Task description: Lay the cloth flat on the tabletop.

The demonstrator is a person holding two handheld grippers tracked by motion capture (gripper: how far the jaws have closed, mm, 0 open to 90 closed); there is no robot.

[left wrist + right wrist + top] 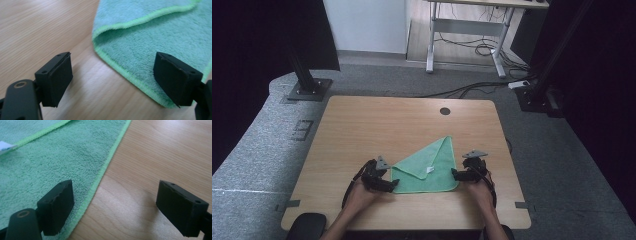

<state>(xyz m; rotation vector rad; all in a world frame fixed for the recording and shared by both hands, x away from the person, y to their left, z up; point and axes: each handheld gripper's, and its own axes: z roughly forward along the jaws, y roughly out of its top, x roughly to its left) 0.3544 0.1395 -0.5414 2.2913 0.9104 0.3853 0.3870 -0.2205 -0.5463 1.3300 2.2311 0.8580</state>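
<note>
**Both claws held low with jaws spread**

Two forearms are extended forward from the near edge, each hand wrapped around a claw. The left claw (387, 185) is held low and angled inward to the right, its jaws set wide apart with nothing pressed between the pads. The right claw (455, 174) is pointed inward to the left, jaws likewise spread and unclamped.

Green microfibre cloth (432, 170) lies flat on the wooden table (377, 125), near its front edge, right of centre. It is folded diagonally: one corner is turned over so the upper layer forms a triangle pointing away from the person, with a lighter green stitched hem along all edges. A small white label (430, 170) shows on the folded layer near the cloth's middle.
</note>
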